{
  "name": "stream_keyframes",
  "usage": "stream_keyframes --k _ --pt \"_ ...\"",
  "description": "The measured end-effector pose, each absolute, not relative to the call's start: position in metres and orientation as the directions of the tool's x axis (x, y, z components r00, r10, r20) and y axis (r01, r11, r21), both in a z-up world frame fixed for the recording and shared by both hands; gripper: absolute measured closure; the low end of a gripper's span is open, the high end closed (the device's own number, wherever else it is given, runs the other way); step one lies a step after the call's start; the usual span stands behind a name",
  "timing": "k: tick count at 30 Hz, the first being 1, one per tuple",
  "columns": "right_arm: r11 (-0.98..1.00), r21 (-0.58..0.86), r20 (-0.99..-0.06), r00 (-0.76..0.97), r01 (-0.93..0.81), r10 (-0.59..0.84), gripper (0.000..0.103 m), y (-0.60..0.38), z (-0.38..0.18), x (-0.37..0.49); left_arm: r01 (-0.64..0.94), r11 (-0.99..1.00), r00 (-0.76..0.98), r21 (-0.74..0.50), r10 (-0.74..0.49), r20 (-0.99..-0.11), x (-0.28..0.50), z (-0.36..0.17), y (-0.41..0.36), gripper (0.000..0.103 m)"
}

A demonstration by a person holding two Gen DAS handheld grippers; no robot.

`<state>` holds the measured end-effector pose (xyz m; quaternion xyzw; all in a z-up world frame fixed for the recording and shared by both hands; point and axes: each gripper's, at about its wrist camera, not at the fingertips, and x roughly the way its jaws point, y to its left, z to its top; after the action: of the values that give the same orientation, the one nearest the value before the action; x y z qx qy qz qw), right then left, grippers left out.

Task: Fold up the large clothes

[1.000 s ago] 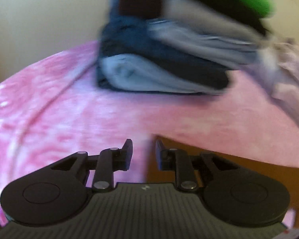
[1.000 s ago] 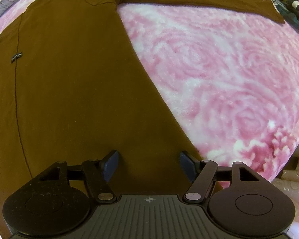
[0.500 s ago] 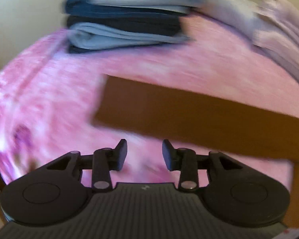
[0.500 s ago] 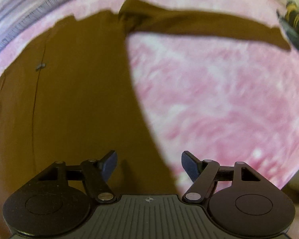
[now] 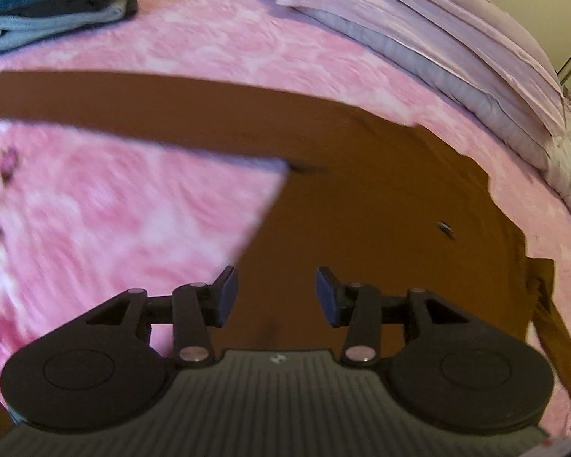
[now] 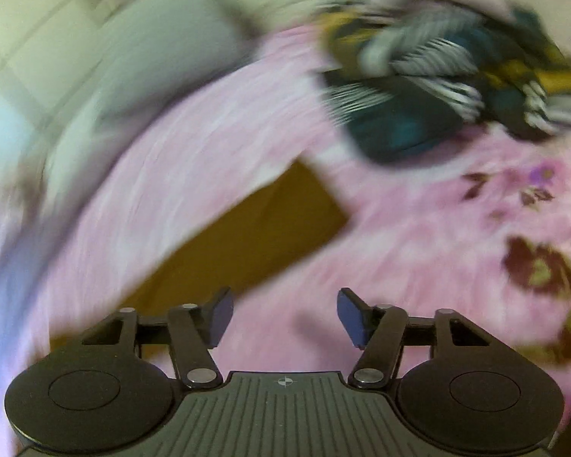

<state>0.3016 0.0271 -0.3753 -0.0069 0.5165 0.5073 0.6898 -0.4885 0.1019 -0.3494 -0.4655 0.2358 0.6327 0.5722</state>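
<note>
Brown shirt (image 5: pixel 380 198) spread flat on pink blanket (image 5: pixel 133 209), one long sleeve (image 5: pixel 133 110) stretched out sideways toward stack of folded clothes (image 5: pixel 57 3). Pillows (image 5: pixel 418 45) along far edge of blanket. Left gripper (image 5: pixel 276 293) above shirt body, jaws partly apart and just been opening, nothing between. Right gripper (image 6: pixel 284 318) above blanket near sleeve end (image 6: pixel 266 224), jaws wide but just been closing, empty. Patterned clothes pile (image 6: pixel 437 87) beyond, blurred.

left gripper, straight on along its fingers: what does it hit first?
Most likely the brown shirt spread flat on the pink bedspread. The left gripper is open and empty, its jaws having just been opening, and brown cloth fills the gap ahead. Depth is unclear.
</note>
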Motion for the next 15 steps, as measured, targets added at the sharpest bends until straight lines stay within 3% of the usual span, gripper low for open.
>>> stream_keyframes --k 5,7,9,15 --pt "0.562 0.649 -0.683 -0.066 -0.513 0.728 0.06 0.06 -0.414 0.353 -0.941 -0.241 0.097 -0.238 0.481 -0.872 -0.436 -0.349 0.087 0.063" --pt "0.55 0.651 -0.675 -0.068 -0.524 0.735 0.099 0.073 -0.419 0.357 -0.946 -0.233 0.092 -0.227 0.48 -0.872 -0.422 -0.343 0.08 0.063" --pt "0.523 0.605 -0.683 -0.053 -0.6 0.729 0.099 0.083 -0.407 0.356 -0.951 -0.223 0.081 -0.212 0.482 -0.872 -0.414 -0.338 0.077 0.063" --pt "0.365 0.566 -0.473 0.071 -0.739 0.878 0.099 0.06 -0.323 0.367 -0.969 -0.18 0.06 -0.169 0.49 -0.869 -0.41 -0.319 0.066 0.063"
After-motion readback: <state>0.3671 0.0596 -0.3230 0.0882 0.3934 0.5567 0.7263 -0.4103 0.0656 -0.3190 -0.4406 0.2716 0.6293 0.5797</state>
